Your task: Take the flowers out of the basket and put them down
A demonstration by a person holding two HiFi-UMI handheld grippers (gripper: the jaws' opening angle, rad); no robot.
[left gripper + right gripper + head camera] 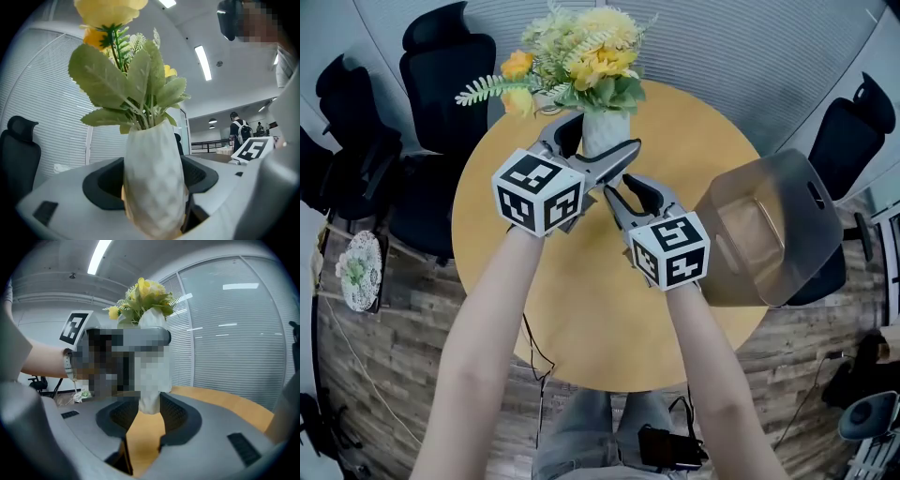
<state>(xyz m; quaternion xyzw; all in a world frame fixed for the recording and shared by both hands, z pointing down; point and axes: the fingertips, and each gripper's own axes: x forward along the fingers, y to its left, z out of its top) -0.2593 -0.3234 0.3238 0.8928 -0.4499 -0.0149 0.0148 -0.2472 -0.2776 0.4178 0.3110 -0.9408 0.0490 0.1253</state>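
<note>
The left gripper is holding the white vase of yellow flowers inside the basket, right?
Not quite. The left gripper does hold the white vase of yellow flowers, but outside the basket, over the round table. The head view shows the basket standing empty off to the right of the vase.
</note>
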